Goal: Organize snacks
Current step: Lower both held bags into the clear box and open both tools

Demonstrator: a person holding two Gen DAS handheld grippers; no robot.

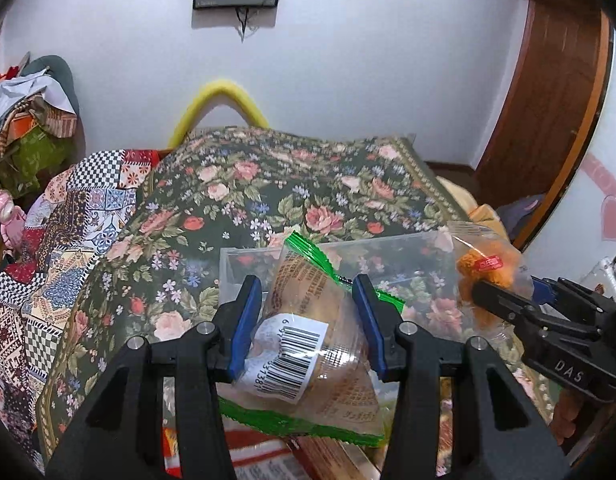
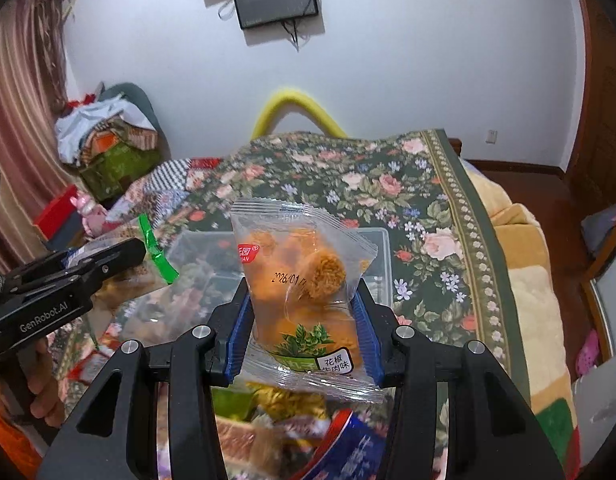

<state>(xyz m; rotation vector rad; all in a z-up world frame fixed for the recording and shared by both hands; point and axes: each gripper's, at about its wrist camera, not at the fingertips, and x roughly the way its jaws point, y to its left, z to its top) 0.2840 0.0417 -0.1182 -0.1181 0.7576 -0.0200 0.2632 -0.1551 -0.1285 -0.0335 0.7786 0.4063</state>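
My left gripper (image 1: 308,320) is shut on a clear snack packet with green ends and a barcode (image 1: 308,336), holding it above a clear plastic box (image 1: 408,264) on the floral cloth. My right gripper (image 2: 303,324) is shut on a clear packet of orange snacks (image 2: 303,280), held above the same clear box (image 2: 378,248). The right gripper and its orange packet (image 1: 486,268) show at the right of the left wrist view. The left gripper (image 2: 119,256) with its green-ended packet (image 2: 155,250) shows at the left of the right wrist view.
A floral cloth (image 1: 291,188) covers the bed. More snack packets (image 2: 275,424) lie piled below the grippers. A patchwork quilt (image 1: 67,240) lies left, a yellow foam arc (image 1: 219,100) behind, a wooden door (image 1: 548,100) to the right.
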